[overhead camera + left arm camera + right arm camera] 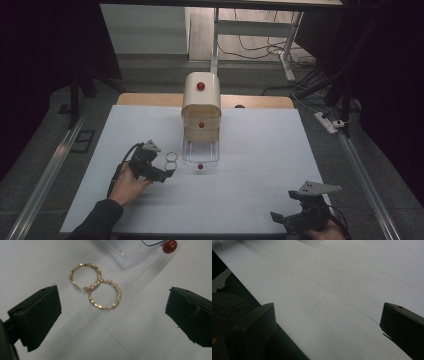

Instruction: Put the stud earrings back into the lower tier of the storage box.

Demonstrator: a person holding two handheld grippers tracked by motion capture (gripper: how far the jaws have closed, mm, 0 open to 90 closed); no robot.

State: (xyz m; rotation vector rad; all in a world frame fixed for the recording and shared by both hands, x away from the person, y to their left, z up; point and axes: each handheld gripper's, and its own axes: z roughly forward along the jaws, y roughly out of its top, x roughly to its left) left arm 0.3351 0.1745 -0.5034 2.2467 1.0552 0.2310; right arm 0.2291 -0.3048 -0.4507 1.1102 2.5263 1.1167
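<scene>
Hoops: two gold twisted-chain hoop earrings [95, 286] lie flat on the white table [260, 160], touching edge to edge, just left of the pulled-out drawer; in the high view they sit at [171, 159].
Drawer: a clear plastic drawer [200, 151] with a small red round knob [200, 166] stands pulled out from the bottom of the chest; its corner [130, 252] and knob [169, 246] lie just beyond the hoops.
Chest: a cream wooden chest with an arched top [201, 107] stands at mid-table, with further red knobs on its top and front.
Left gripper [167, 170]: held in a hand [129, 182], jaws spread wide, nothing between them, aimed at the hoops from close by.
Right gripper [280, 217]: near the table's front right corner, well apart from the chest, jaws spread wide over bare table near its edge.
</scene>
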